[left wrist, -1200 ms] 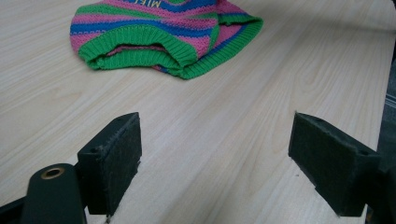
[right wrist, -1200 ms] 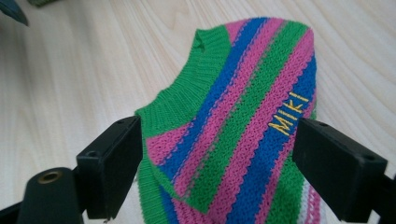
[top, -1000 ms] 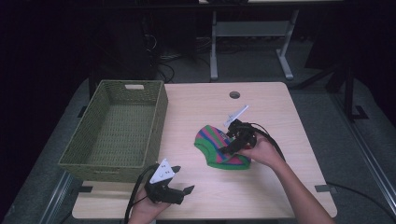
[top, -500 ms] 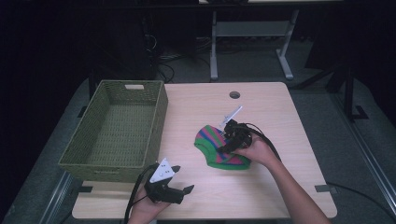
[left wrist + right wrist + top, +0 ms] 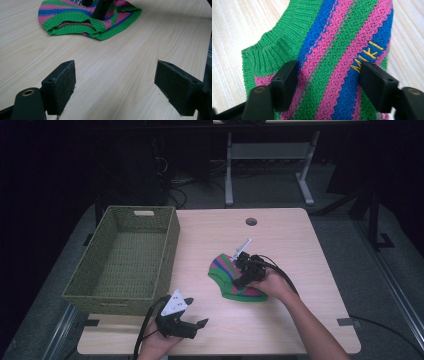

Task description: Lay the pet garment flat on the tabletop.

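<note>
A knitted garment [image 5: 224, 270] striped green, pink and blue lies flat on the wooden table [image 5: 285, 245], right of centre. Yellow stitched letters show on one blue stripe in the right gripper view. My right gripper [image 5: 239, 281] presses down onto it, open, its pads on either side of a span of the knit [image 5: 332, 50]. My left gripper [image 5: 199, 325] rests open near the table's front edge, left of the garment [image 5: 75, 20], with bare wood between its pads [image 5: 62, 85]. The right gripper's black jaws stand on the garment at the top of the left gripper view.
A green woven basket [image 5: 170, 240] with nothing in it stands on the left side of the table. A round cable hole [image 5: 251, 221] sits near the far edge. A metal desk frame [image 5: 270, 155] and cables are on the dark floor beyond.
My right gripper has shifted slightly left and lower onto the garment. The left gripper has stayed where it was.
</note>
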The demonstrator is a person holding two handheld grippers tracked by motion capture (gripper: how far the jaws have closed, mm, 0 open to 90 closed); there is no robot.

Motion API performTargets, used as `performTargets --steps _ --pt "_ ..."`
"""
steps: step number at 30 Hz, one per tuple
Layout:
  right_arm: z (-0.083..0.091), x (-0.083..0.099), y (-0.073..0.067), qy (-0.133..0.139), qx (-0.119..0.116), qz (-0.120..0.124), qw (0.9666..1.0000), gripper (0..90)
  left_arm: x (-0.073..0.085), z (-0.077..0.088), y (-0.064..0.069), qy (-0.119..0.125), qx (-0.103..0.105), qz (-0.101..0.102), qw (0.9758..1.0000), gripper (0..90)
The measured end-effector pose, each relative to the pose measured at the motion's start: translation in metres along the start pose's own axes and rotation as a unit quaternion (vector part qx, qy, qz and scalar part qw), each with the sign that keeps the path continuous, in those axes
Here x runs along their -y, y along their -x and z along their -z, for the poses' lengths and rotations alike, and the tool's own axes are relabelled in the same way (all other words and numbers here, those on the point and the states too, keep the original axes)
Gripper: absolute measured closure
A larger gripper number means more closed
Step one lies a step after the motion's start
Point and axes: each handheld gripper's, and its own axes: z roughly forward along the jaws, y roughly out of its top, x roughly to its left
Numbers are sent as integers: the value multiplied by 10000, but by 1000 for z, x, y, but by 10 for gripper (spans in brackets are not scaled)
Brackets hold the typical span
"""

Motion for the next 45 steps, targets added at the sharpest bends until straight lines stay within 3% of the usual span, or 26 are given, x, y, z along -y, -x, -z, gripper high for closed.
performTargets --steps 3,4,9,12,21,29,35,40,45 --pt "1 -1 0 -29 40 -33 10000 388 0 0 0 -1 -6 -2 10000 170" --pt "3 -2 1 -68 125 -18 9999 535 0 0 1 -41 -36 -26 10000 170" --pt "3 -4 2 -103 282 41 9995 683 0 -1 0 -51 -39 -14 10000 170" --pt "4 -4 5 -103 246 -29 9996 726 0 -1 0 -52 -46 -16 10000 170" --pt "18 4 17 199 -37 -335 9992 744 0 1 -2 3 -64 45 10000 170" --pt "39 5 12 378 -169 -304 9987 744 -1 1 0 19 -52 23 10000 170" --pt "59 8 -4 622 -297 -127 9975 744 -1 4 0 80 -63 -20 9999 170" --pt "73 17 -22 866 -691 -74 9938 742 -1 9 1 302 -55 25 9995 170" --pt "78 25 -41 891 -925 60 9917 741 -2 11 1 378 -59 71 9992 170"
